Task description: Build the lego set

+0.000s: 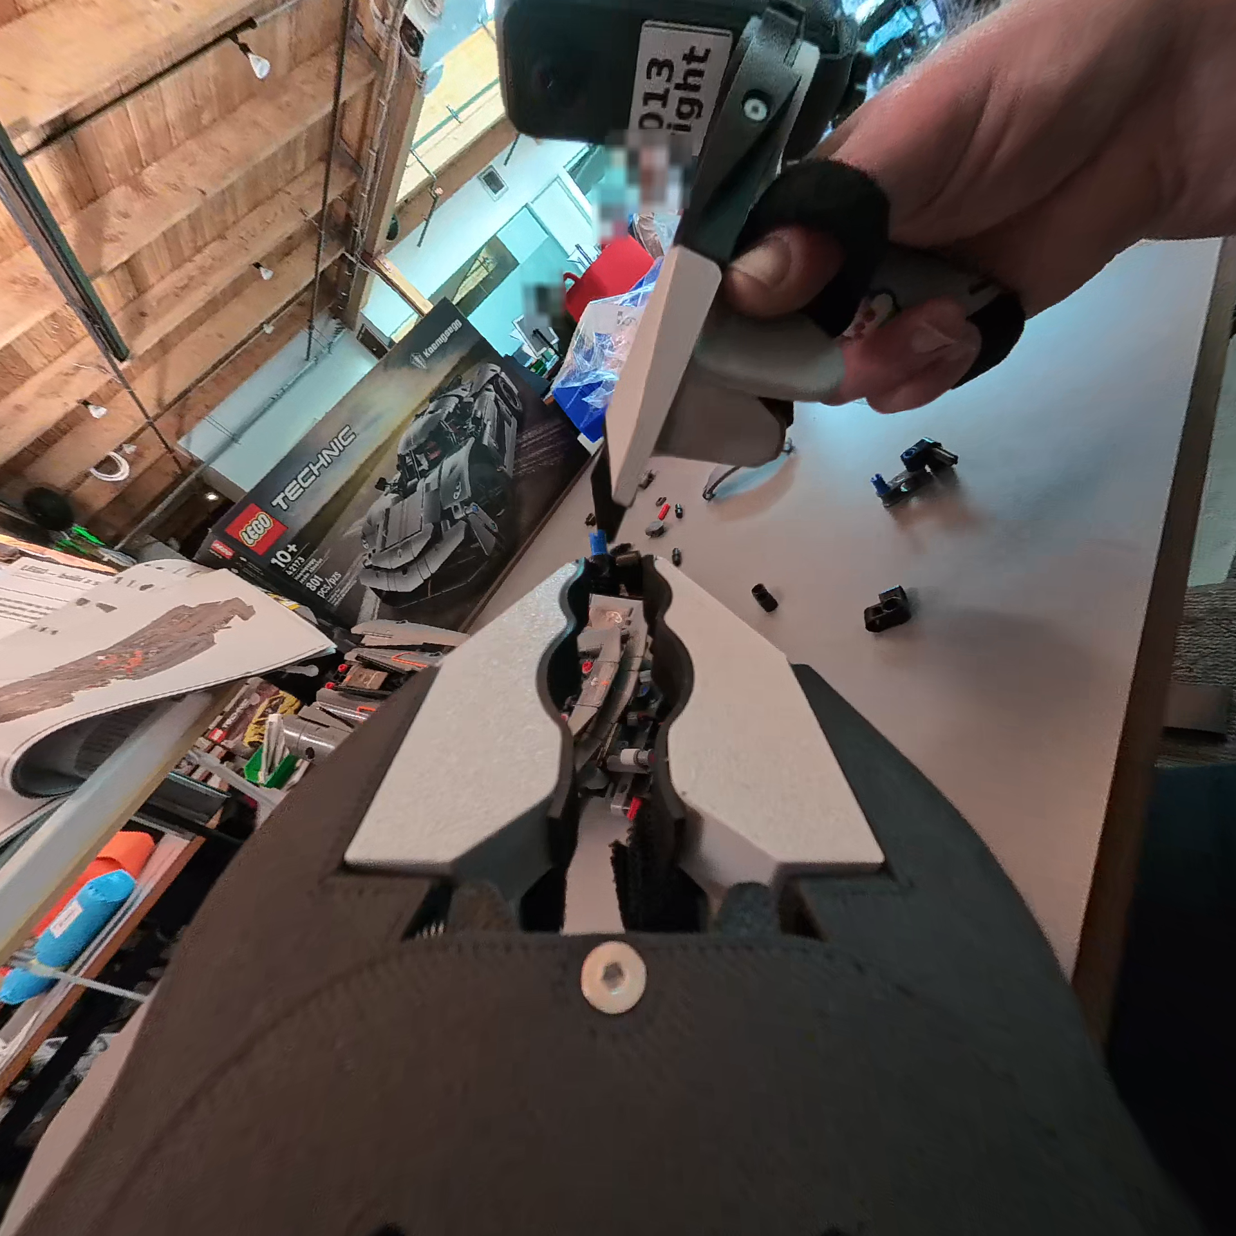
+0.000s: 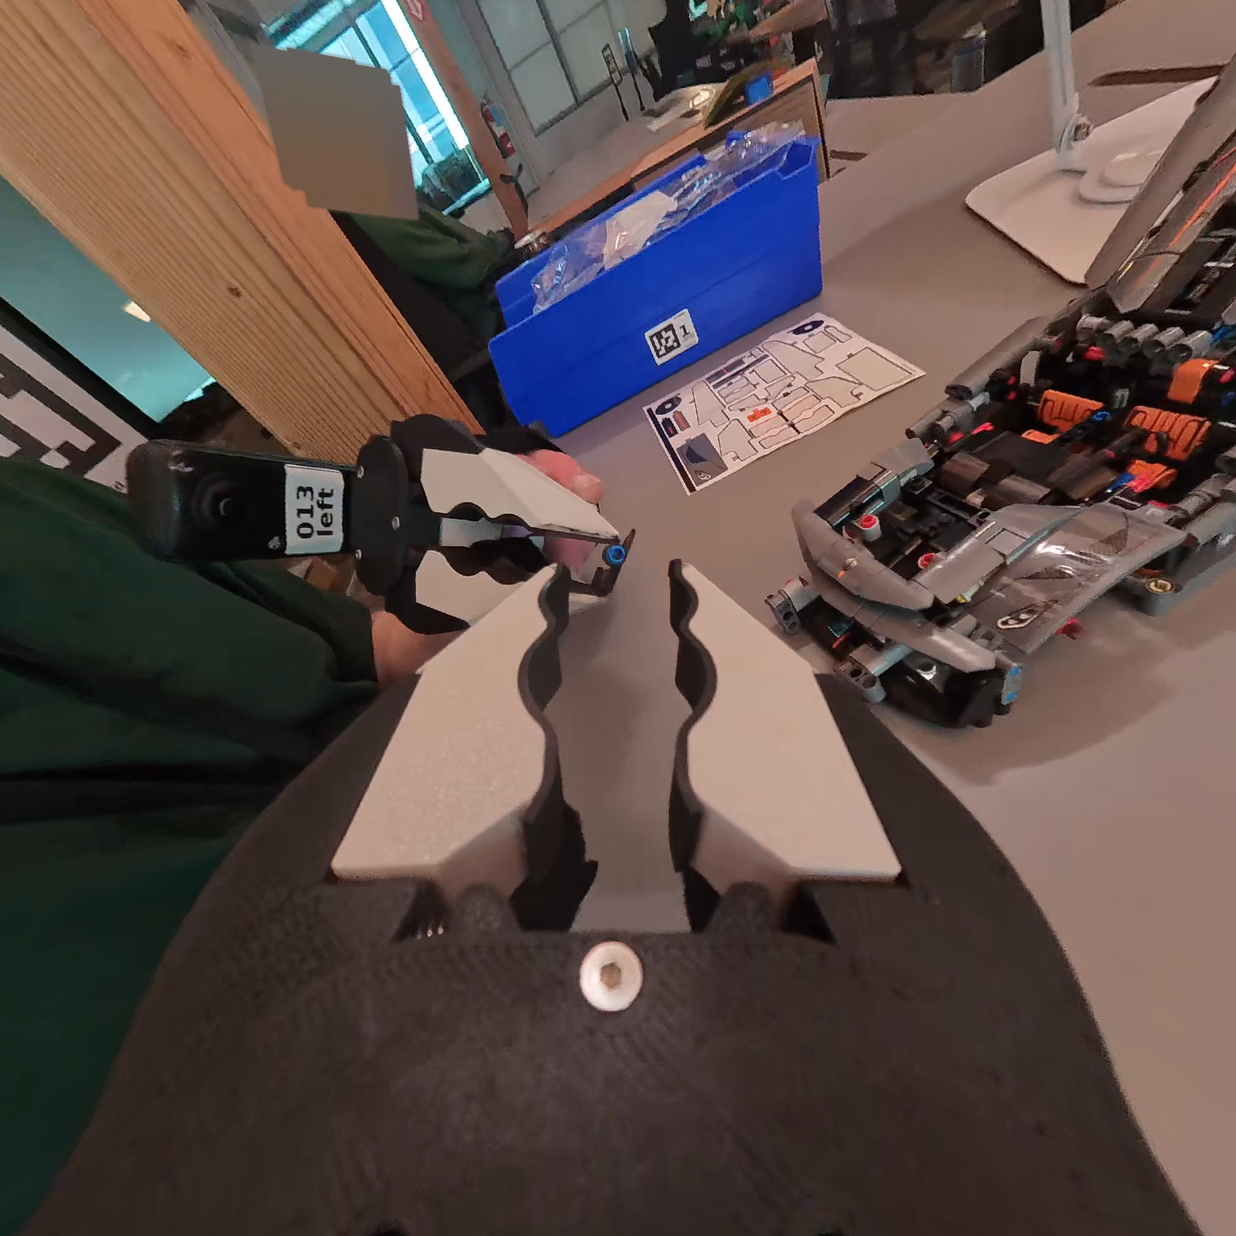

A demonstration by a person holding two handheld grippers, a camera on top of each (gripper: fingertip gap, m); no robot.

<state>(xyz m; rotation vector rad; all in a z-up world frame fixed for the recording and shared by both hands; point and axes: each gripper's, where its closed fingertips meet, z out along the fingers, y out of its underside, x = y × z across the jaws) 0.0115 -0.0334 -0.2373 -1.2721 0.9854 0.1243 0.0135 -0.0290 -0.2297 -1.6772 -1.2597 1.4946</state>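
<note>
2 grippers, 1 blue pin

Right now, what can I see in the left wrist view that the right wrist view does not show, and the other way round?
Only the left wrist view shows the set's box, the open instruction booklet and loose black pieces on the table.

Only the right wrist view shows the half-built car, the sticker sheet and a white stand.

Both show the blue bin, and the left gripper shut on a small black piece with a blue pin, while the right gripper is open.
</note>
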